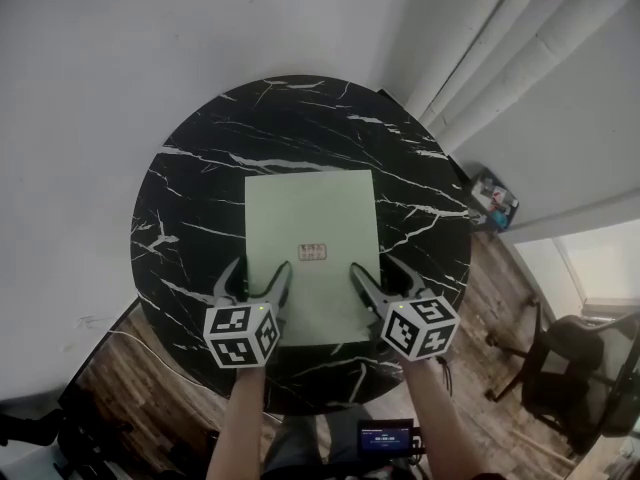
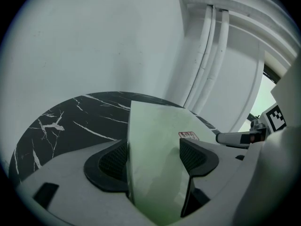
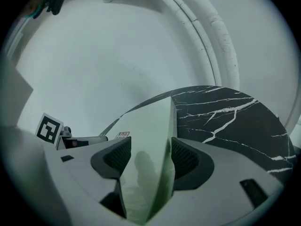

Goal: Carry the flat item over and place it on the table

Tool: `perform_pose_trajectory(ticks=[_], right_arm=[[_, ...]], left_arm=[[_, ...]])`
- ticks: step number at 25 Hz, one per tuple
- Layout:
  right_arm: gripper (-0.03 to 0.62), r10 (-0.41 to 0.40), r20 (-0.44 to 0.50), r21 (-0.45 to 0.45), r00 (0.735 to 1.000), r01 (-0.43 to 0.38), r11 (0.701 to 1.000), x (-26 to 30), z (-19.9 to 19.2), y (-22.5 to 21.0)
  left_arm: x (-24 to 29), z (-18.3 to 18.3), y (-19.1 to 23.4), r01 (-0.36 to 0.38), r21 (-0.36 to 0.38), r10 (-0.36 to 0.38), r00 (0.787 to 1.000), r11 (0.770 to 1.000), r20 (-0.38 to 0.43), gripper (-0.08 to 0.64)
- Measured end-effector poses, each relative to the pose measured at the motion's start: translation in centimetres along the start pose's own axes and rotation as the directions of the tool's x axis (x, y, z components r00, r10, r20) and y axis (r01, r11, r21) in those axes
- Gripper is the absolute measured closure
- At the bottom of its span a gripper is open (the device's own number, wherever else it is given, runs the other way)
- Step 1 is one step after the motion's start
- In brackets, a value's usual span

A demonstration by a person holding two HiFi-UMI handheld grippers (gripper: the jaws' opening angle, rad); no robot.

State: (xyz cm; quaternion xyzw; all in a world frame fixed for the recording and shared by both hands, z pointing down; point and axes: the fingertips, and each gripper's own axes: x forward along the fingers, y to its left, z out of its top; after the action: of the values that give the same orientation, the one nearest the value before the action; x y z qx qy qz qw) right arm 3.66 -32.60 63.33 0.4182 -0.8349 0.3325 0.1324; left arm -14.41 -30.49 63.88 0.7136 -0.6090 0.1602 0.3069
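A pale green flat sheet with a small label lies on the round black marble table. Both grippers are at its near end. My left gripper straddles the sheet's left edge, one finger over the bare table and one over the sheet. My right gripper straddles the right edge the same way. In the left gripper view the sheet fills the wide gap between the left gripper's spread pads. The right gripper view shows the sheet the same way between that gripper's pads. Both stand open.
White pipes run down the wall behind the table at the right. An office chair stands on the wooden floor to the right, and small items lie by the wall. A dark device is at the person's waist.
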Motion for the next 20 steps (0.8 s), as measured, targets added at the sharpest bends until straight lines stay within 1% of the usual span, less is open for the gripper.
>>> perform_pose_trajectory(ticks=[3,6,9,10,11,12,14,16,20], right_arm=[[0.344,-0.01,0.024,-0.005,1.0,0.01,1.0,-0.8,0.1,0.1],[0.344,-0.03,0.042,-0.041,0.999,0.032,0.999,-1.7,0.3,0.1],[0.345,-0.059,0.082,-0.09,0.995,0.066,0.994,-2.4,0.9,0.1],[0.346,-0.064,0.094,-0.106,0.994,0.073,0.992,-2.7,1.1,0.3],[0.355,-0.067,0.105,-0.122,0.992,0.079,0.989,-2.9,1.4,0.5],[0.389,-0.068,0.117,-0.137,0.991,0.084,0.987,-3.2,1.6,0.8],[0.537,-0.063,0.137,-0.158,0.989,0.085,0.984,-3.6,2.0,1.3],[0.559,-0.049,0.142,-0.17,0.989,0.073,0.983,-3.9,2.2,2.0],[0.566,-0.051,0.134,-0.225,0.99,0.08,0.971,-4.5,2.2,3.0]], left_arm=[[-0.6,0.1,0.0,-0.014,0.02,0.014,1.0,1.0,0.025,0.206],[-1.8,0.4,0.2,-0.045,0.048,0.042,0.997,0.998,0.066,0.267],[-3.0,1.2,0.7,-0.08,0.054,0.073,0.99,0.995,0.117,0.364],[-3.4,1.5,0.9,-0.09,0.049,0.083,0.988,0.995,0.13,0.417],[-3.8,1.6,1.0,-0.094,0.04,0.087,0.987,0.995,0.136,0.49],[-4.0,1.7,1.1,-0.086,0.03,0.082,0.987,0.996,0.138,0.531],[-4.4,1.9,0.8,-0.054,0.022,0.051,0.989,0.998,0.136,0.548],[-4.6,2.1,0.3,-0.029,0.041,0.024,0.991,0.999,0.135,0.548],[-5.4,2.7,-1.1,0.011,0.086,-0.024,0.988,0.996,0.152,0.548]])
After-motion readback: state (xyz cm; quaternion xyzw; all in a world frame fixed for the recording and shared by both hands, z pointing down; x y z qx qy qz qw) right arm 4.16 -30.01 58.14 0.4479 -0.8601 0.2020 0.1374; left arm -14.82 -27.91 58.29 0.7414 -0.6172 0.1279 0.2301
